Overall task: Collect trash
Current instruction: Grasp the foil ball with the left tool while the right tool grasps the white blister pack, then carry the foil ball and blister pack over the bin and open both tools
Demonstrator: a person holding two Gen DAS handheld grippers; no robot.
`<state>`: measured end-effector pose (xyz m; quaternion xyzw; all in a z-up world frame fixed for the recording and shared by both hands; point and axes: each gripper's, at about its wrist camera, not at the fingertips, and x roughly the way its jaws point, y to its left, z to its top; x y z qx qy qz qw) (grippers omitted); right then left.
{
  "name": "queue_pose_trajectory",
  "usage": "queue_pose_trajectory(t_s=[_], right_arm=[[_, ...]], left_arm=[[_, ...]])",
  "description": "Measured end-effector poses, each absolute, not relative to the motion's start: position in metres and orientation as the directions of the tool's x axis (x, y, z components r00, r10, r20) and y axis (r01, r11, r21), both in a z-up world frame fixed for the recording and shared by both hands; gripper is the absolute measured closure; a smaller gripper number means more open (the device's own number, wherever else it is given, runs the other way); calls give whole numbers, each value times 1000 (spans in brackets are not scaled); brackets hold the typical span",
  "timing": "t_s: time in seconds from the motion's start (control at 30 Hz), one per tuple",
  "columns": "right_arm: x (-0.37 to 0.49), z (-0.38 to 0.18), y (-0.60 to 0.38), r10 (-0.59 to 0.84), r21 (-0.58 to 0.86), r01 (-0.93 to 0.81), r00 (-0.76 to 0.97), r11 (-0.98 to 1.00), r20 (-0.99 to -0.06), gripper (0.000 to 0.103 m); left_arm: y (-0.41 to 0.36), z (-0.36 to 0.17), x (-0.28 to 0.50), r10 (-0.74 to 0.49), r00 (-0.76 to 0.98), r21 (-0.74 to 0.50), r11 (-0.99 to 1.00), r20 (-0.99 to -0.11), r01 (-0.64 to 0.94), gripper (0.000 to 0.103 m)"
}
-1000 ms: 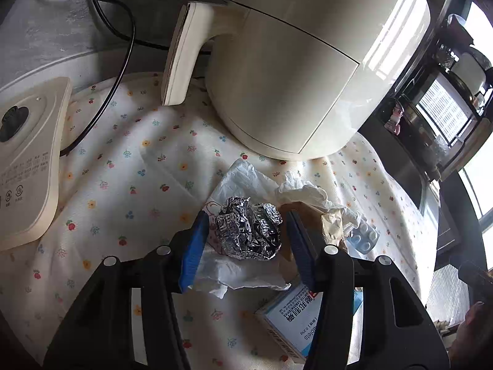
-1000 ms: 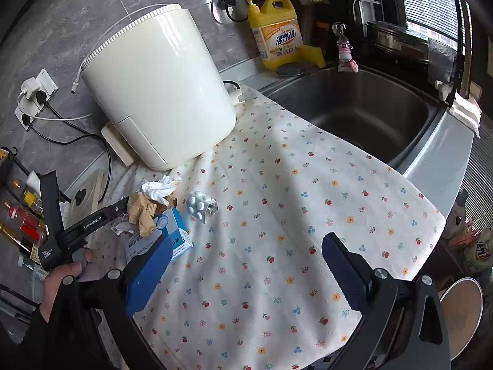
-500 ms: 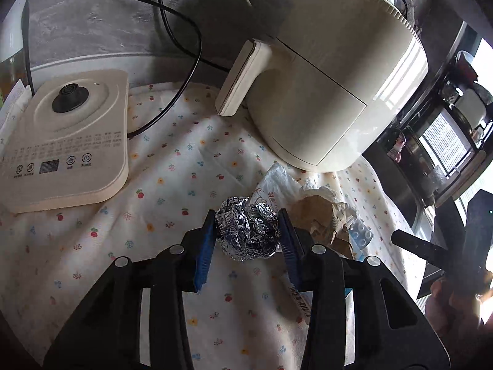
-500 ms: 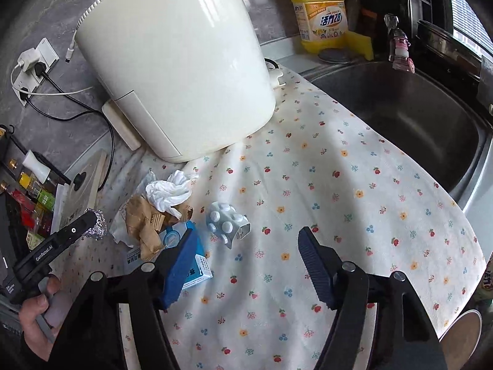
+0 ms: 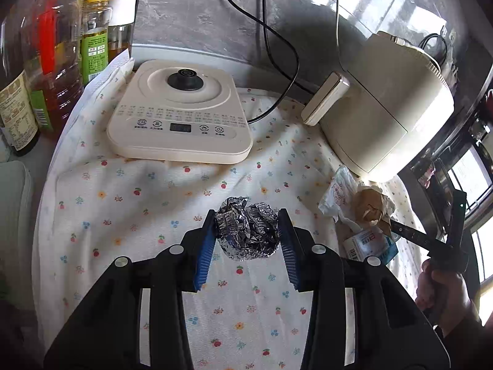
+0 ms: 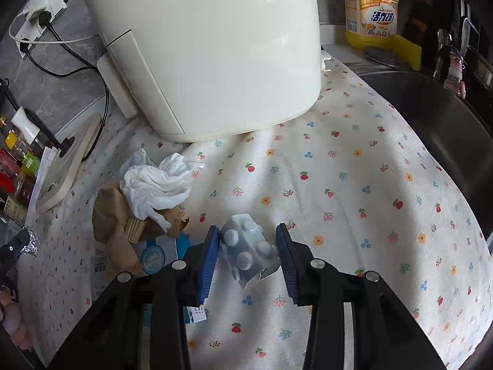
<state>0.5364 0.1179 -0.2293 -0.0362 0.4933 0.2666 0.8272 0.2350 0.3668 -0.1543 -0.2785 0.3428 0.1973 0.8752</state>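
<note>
Covering counter by sink (image 6: pixel 431 117): floral cloth (image 6: pixel 354 185); left tool (image 5: pixel 246 231) clamps foil ball (image 5: pixel 246 231); right tool (image 6: pixel 248 249) closing around blister pack (image 6: pixel 246 246).

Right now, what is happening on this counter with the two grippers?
A person is clearing trash off a flowered cloth with a gripper in each hand. The left gripper is clamped on a crumpled foil ball and holds it above the cloth. The right gripper has just been closing around a pill blister pack, which sits between its jaws. A white tissue, brown paper and a small blue box lie beside the big cream appliance, not yet collected.
</note>
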Motion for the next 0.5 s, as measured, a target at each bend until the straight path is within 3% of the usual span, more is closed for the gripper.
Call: queue_pose_trajectory(t_s=[0.5], right_arm=[[498, -212, 72, 463, 261, -482, 365, 836, -808, 68]], left_arm=[[323, -148, 191, 210, 667, -343, 726, -714, -596, 63]])
